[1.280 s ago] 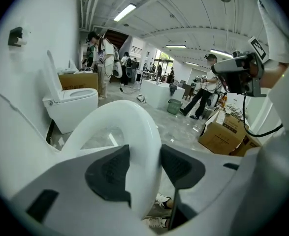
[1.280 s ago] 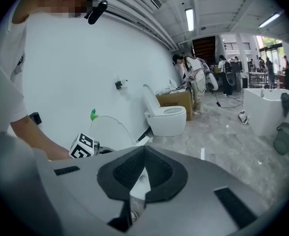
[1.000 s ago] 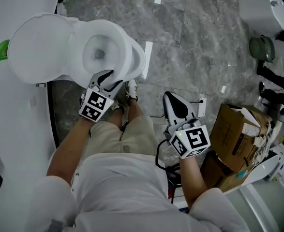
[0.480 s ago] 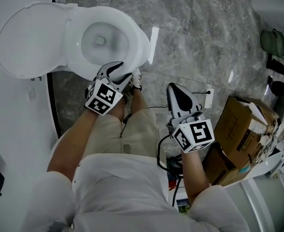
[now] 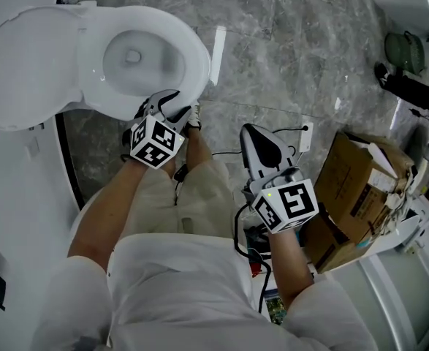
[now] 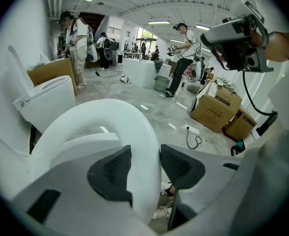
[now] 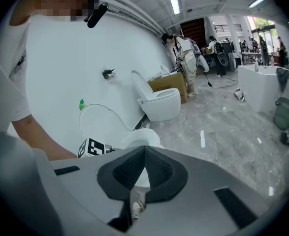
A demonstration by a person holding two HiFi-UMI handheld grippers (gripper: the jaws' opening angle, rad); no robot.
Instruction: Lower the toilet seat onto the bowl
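R tongs [image 7: 144, 150] closed tip-to-tip; white toilet [image 7: 134, 137] beyond

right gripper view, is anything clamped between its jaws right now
No, the right gripper has its two dark pads closed against each other with nothing between them.

The seat [image 5: 194, 53], lid [image 5: 24, 64] and bowl [image 5: 135, 55] were glossy white. The floor [image 5: 294, 50] was grey marble with pale veins. The left gripper [image 5: 172, 102] and right gripper [image 5: 253, 131] were light grey with black ribbed pads [image 6: 112, 171], and each cube [image 5: 154, 142] was white with black square markers. The shorts [image 5: 199, 203] were beige, the shirt [image 5: 177, 284] white, the box [image 5: 353, 189] brown, the bucket [image 5: 403, 50] dark green.
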